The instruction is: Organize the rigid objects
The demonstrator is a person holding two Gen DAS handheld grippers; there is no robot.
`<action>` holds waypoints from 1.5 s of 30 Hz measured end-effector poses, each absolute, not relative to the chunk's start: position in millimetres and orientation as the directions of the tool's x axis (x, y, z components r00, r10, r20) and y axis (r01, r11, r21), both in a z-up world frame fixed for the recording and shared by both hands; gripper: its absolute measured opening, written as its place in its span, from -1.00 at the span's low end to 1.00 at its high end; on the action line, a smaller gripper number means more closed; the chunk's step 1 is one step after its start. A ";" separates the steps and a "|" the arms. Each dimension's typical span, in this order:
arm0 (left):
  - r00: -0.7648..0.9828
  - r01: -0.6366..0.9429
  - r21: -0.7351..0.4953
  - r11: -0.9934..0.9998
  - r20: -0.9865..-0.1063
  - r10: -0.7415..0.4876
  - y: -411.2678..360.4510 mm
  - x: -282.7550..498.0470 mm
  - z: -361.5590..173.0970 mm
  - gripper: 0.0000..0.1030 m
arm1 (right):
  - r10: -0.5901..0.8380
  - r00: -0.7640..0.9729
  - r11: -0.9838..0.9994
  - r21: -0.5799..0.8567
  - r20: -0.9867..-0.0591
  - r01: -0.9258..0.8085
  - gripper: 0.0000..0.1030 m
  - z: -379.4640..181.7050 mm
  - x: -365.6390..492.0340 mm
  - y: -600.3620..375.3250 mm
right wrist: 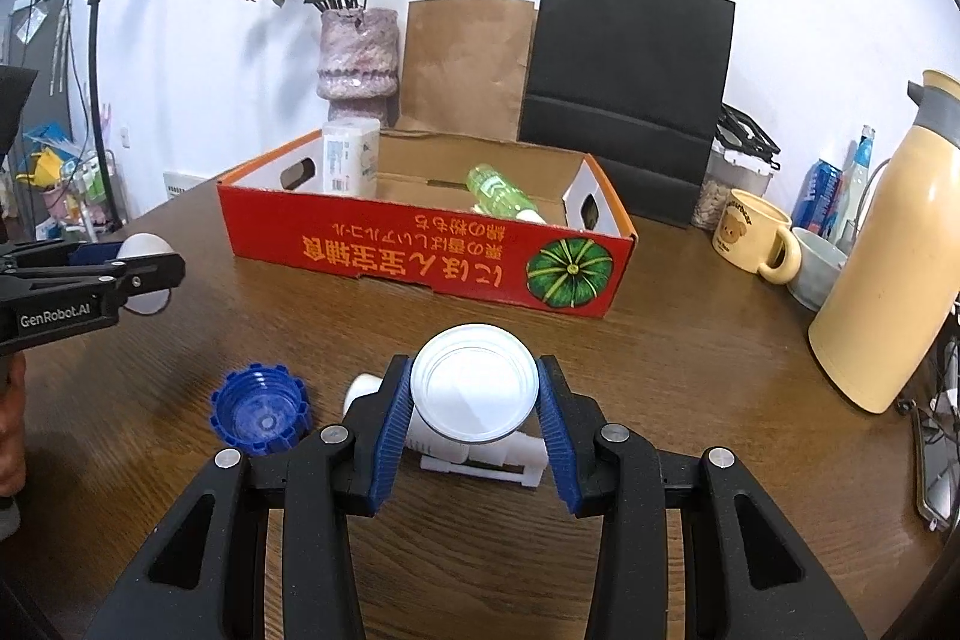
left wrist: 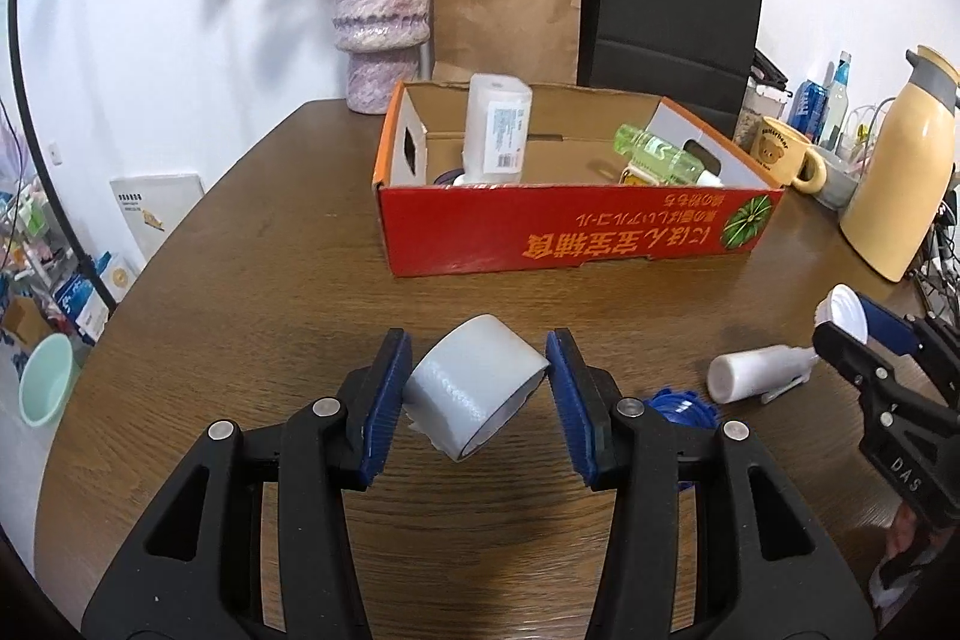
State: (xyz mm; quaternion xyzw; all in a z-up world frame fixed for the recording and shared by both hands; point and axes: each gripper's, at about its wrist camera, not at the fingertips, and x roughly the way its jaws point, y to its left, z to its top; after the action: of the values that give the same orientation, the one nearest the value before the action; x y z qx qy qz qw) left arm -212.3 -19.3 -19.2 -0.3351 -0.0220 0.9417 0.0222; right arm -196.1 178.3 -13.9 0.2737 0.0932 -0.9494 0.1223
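While both claws carry a load above the brown surface (left wrist: 252, 232), the step in hand appears to be transfer into the red cardboard box (left wrist: 564, 232), which already holds a white bottle (left wrist: 497, 130) and a green bottle (left wrist: 660, 154). To do it well, each load should clear the near wall before release, one claw at a time. The left claw (left wrist: 479, 391) is clamped on a tilted grey tape roll (left wrist: 477, 388), pads on its two opposite sides. The right claw (right wrist: 475, 403) is clamped on a white round lid (right wrist: 475, 391). A blue cap (right wrist: 261, 409) and a white tube (left wrist: 759, 373) lie on the surface.
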 end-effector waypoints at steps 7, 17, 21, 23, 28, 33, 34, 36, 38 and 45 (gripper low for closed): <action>-0.796 -0.040 -0.048 -0.998 -0.602 0.061 -4.1 -213.3 -0.4 -0.17 | -0.211 -0.824 -0.947 -0.099 -0.526 0.306 -0.13 -2.8 -197.4 172.2; -0.830 -0.054 -0.056 -0.997 -0.553 0.077 7.9 -222.2 27.6 -0.17 | -0.213 -0.843 -0.945 -0.115 -0.495 0.307 -0.13 16.9 -206.6 164.3; -0.839 -0.048 -0.070 -0.996 -0.539 0.079 10.7 -228.6 34.4 -0.17 | -0.212 -0.852 -0.947 -0.116 -0.479 0.301 -0.13 24.7 -214.0 162.8; -0.844 -0.041 -0.075 -0.996 -0.530 0.074 11.6 -232.9 37.9 -0.17 | -0.214 -0.853 -0.948 -0.110 -0.477 0.299 -0.13 27.3 -219.5 162.3; -0.853 -0.021 -0.097 -0.995 -0.518 0.069 11.6 -246.0 44.3 -0.17 | -0.216 -0.857 -0.952 -0.092 -0.468 0.290 -0.13 32.8 -234.6 162.0; -0.862 -0.005 -0.115 -0.993 -0.503 0.063 12.0 -257.7 49.2 -0.17 | -0.220 -0.861 -0.955 -0.077 -0.459 0.285 -0.13 37.4 -250.9 162.0; -0.863 -0.003 -0.117 -0.993 -0.502 0.061 12.5 -259.6 49.4 -0.17 | -0.222 -0.861 -0.956 -0.073 -0.457 0.285 -0.13 38.5 -254.2 162.3; -0.864 0.003 -0.123 -0.992 -0.500 0.059 12.8 -265.3 49.9 -0.17 | -0.223 -0.862 -0.956 -0.070 -0.455 0.284 -0.13 39.9 -259.2 162.8; -0.865 0.006 -0.125 -0.992 -0.499 0.058 13.4 -270.1 50.4 -0.17 | -0.225 -0.862 -0.956 -0.067 -0.454 0.285 -0.13 40.7 -264.3 162.8; -0.870 0.019 -0.126 -0.992 -0.490 0.046 14.9 -286.0 53.5 -0.17 | -0.230 -0.860 -0.957 -0.056 -0.456 0.286 -0.13 41.6 -284.5 162.9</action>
State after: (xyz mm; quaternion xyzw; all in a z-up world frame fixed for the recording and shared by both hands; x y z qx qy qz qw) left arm -286.0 14.9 53.5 -0.2544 -0.0637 0.9650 0.0070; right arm -284.5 162.9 41.6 0.2283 0.0608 -0.9624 0.1341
